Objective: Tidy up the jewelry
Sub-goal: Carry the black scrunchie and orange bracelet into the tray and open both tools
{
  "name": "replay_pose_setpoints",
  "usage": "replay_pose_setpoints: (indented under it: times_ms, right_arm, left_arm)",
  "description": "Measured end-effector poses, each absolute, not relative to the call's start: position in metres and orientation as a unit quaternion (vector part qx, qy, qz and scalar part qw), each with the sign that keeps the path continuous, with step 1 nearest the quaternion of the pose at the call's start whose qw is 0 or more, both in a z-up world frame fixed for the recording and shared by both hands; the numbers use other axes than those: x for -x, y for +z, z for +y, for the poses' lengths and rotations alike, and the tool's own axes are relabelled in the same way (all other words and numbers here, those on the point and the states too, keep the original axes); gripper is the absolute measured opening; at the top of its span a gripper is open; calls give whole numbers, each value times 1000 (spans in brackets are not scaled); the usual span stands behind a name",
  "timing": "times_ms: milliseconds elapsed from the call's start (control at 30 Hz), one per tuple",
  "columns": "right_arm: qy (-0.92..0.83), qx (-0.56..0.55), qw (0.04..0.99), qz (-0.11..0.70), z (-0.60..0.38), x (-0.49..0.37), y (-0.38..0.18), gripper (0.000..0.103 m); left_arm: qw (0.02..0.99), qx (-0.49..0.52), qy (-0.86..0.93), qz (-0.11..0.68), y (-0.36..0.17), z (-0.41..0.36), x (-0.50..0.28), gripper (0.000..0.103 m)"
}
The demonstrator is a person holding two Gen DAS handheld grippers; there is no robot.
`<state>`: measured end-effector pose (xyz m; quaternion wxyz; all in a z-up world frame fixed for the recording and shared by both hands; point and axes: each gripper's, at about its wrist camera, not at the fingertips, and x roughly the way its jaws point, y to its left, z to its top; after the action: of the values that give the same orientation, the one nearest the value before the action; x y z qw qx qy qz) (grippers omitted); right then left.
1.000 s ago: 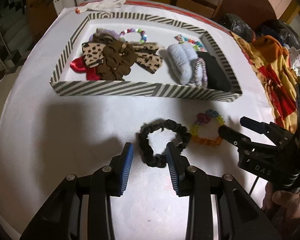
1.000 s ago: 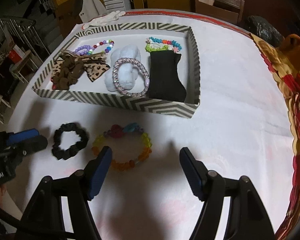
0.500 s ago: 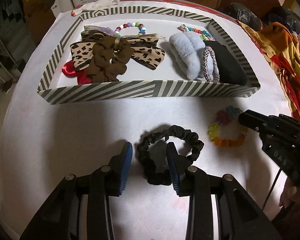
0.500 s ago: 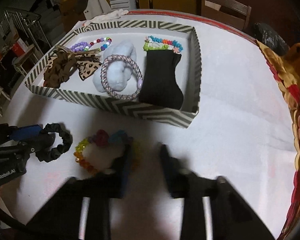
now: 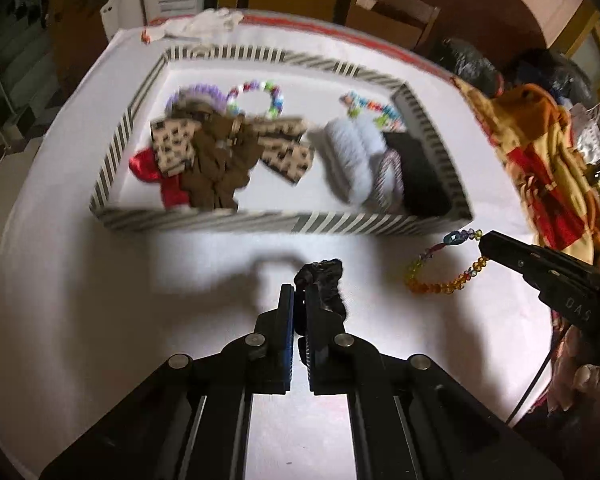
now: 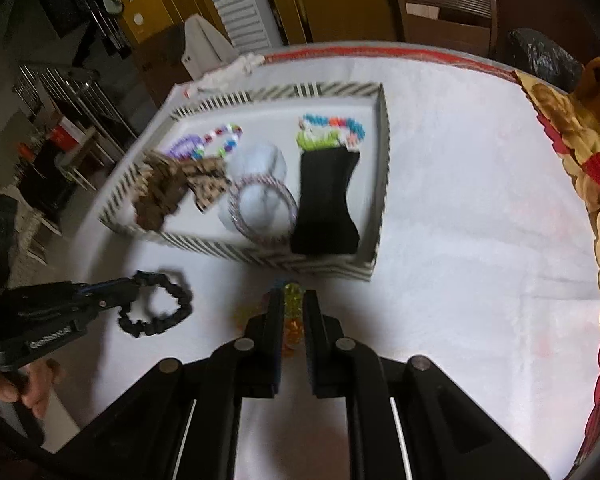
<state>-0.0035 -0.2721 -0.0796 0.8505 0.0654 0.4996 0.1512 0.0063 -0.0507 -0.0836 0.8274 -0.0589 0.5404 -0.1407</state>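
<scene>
Already the black scrunchie [image 5: 324, 280] was clamped in the left gripper [image 5: 299, 300], the beaded bracelet [image 5: 444, 264] in the right gripper [image 6: 293, 312]. The striped tray [image 5: 284, 222] was seen just beyond both, toward the counter's far edge.

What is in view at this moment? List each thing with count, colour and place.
tray: one, black-and-white striped, on the table.
tablecloth: one, white, covering the table.
black scrunchie: one, in front of the tray, clamped by the left tongs.
beaded bracelet: one, multicoloured, in front of the tray, clamped by the right tongs.
brown scrunchie: one, in the tray's left part.
leopard bow: one, in the tray.
fluffy scrunchie: one, pale blue, in the tray's right part.
black pouch: one, in the tray's right end.
left tongs: shut.
right tongs: shut.
</scene>
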Motion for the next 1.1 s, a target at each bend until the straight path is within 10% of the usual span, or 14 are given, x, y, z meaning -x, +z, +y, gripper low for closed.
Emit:
replay_pose_setpoints:
  times_ms: [1100]
  right_arm:
    - [167,-42,888,426,-253,-54,14,9]
  left_arm:
    - [882,9,-97,460,-12,-47,-85,0]
